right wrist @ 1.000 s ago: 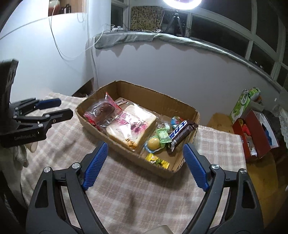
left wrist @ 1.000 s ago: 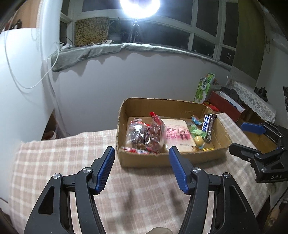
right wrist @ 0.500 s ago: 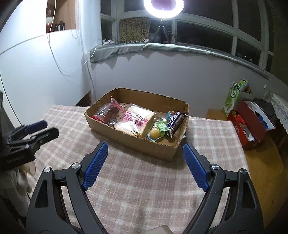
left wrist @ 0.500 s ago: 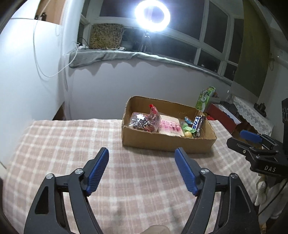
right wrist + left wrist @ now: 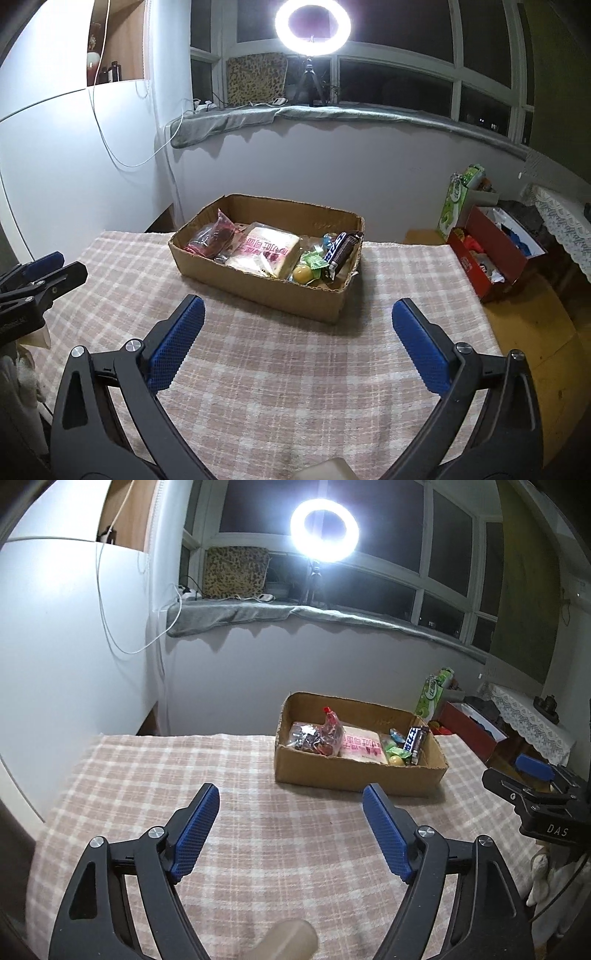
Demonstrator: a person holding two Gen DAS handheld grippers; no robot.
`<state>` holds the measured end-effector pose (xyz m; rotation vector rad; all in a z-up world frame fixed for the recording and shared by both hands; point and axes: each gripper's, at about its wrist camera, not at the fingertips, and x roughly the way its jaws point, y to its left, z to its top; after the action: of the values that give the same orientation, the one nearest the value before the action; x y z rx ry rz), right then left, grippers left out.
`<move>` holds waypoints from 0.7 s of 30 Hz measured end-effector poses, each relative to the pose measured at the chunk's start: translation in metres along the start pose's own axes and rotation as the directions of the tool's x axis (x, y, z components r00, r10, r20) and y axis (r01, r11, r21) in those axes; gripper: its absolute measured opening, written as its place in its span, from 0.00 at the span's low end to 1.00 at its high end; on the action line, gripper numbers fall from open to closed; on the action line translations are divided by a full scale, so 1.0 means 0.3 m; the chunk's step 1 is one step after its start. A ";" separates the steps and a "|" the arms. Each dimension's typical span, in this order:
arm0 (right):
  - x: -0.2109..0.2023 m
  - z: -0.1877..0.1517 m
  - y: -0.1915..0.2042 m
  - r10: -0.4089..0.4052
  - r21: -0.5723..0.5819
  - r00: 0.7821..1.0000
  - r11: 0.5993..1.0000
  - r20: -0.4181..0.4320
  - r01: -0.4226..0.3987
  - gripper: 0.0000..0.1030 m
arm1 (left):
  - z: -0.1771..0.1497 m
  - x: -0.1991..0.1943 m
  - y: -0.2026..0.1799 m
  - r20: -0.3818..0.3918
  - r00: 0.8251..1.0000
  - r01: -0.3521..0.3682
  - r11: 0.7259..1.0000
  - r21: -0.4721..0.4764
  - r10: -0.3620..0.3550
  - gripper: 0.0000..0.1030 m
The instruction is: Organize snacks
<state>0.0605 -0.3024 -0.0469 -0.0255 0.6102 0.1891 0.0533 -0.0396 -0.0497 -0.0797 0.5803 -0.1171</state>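
Observation:
A brown cardboard box stands on the checked tablecloth at the table's far side. It holds a red-tinted snack bag, a pink-printed bread pack, a dark chocolate bar, green candies and a yellow ball. My left gripper is open and empty, well short of the box. My right gripper is open and empty, also short of it. Each gripper shows at the edge of the other's view.
The checked tablecloth covers the table. A red box and a green carton stand on the floor to the right. A ring light shines on the windowsill behind.
Both grippers have pulled back and up from the box, which now looks smaller and farther away. Both stay open and empty.

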 end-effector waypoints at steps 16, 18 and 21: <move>-0.023 -0.005 0.004 -0.008 -0.010 1.000 1.000 0.004 0.008 1.00 | -0.016 -0.020 -0.013 -0.003 1.000 -0.004 1.000 -0.008 0.004 0.78; -0.021 -0.004 0.004 -0.005 -0.010 1.000 1.000 0.003 0.005 1.00 | -0.017 -0.022 -0.012 -0.004 1.000 -0.004 1.000 -0.009 0.004 0.78; -0.023 -0.006 0.005 -0.006 -0.012 1.000 1.000 0.002 0.006 1.00 | -0.018 -0.024 -0.012 -0.003 1.000 -0.006 1.000 -0.011 0.006 0.78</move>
<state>0.0535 -0.3021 -0.0444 -0.0389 0.6066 0.1872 0.0442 -0.0423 -0.0499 -0.0880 0.5846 -0.1079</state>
